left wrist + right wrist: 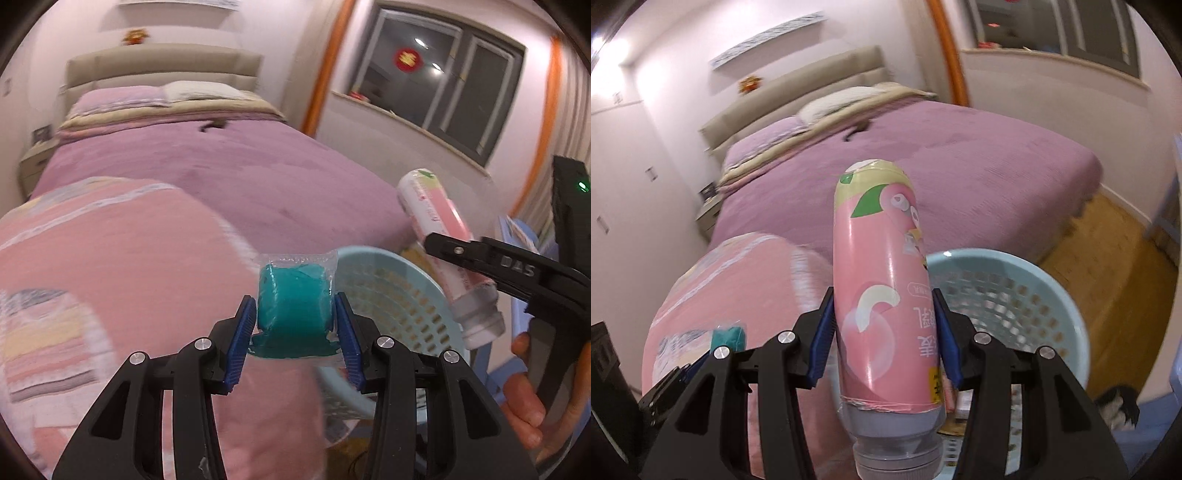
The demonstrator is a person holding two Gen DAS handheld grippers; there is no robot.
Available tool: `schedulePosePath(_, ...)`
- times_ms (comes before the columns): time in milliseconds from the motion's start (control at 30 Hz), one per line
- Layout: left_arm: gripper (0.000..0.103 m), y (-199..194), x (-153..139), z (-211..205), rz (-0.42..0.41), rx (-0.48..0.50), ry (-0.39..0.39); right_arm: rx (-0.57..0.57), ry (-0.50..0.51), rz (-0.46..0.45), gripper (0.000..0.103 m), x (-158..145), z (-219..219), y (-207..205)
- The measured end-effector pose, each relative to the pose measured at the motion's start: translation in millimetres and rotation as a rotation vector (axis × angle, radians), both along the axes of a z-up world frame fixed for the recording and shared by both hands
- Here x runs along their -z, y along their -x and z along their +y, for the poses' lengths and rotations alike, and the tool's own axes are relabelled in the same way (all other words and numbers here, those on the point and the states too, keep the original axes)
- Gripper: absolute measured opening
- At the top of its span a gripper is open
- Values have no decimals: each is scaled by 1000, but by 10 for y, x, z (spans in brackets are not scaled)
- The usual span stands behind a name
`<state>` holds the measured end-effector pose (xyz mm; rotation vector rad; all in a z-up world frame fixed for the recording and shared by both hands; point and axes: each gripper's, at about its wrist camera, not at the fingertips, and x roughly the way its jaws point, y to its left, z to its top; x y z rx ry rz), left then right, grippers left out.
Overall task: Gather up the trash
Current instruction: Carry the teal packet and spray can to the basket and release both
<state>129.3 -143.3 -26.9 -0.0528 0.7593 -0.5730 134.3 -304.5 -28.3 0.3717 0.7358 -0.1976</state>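
My left gripper point(295, 314) is shut on a teal roll in clear plastic wrap point(293, 302), held above the pink quilt's edge. My right gripper point(882, 325) is shut on a pink drink bottle point(882, 295), cap end toward the camera. In the left wrist view the same bottle point(443, 236) hangs at the right in the other gripper, over the light blue perforated basket point(417, 299). The basket point(1049, 295) lies just right of and below the bottle in the right wrist view. The teal roll point(729, 336) shows low at the left there.
A bed with a purple cover point(229, 173) fills the middle, with a folded pink quilt point(110, 266) at its near end. A nightstand point(35, 162) stands at the far left. Wooden floor point(1108, 258) runs to the right of the bed, below a window point(443, 77). A hand point(528, 398) grips the right tool.
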Motion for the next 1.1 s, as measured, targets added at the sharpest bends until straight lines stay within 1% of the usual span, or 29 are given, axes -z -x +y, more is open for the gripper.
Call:
schedulePosePath(133,43,-114,92,-279,10,67,-28,68,15,50,47,158,-206,3)
schedulePosePath(167,43,-129,96,-320,12,88,-31,84,23,76,48,209,-251,-11)
schedulePosePath(200,51,-125,89,-357,12,102,-33,93,29,89,48,237,-274,1)
schedulePosePath(233,64,-126,84,-404,8,111,-41,103,36,103,48,266,-334,4)
schedulePosePath(267,68,-177,69,-377,3,108,-48,112,47,119,49,302,-354,3)
schedulePosePath(300,72,-182,60,-371,-8,102,-42,111,50,121,49,302,-351,4)
schedulePosePath(400,75,-242,14,-223,-13,98,-29,91,47,108,49,284,-329,38)
schedulePosePath(500,79,-260,-9,-22,-29,72,-27,66,59,97,49,224,-253,49)
schedulePosePath(600,85,-294,-101,256,-55,34,-19,18,80,63,49,80,-37,114)
schedulePosePath(700,87,-262,-236,539,-100,-21,-32,-17,96,26,49,-39,150,196)
schedulePosePath(800,90,-130,-282,831,-145,-80,-66,-38,109,-17,51,-94,330,335)
schedulePosePath(833,91,-67,-279,984,-167,-117,-85,-39,118,-37,52,-97,396,394)
schedulePosePath(933,91,117,-259,1275,-206,-188,-110,-17,147,-118,52,-94,551,609)
schedulePosePath(1033,91,371,-205,1408,-252,-251,-140,9,183,-212,52,-58,659,864)
schedulePosePath(1067,91,435,-210,1413,-263,-259,-146,16,211,-241,53,-39,733,958)
schedulePosePath(1100,91,502,-189,1457,-281,-274,-160,20,233,-251,55,-32,776,1005)
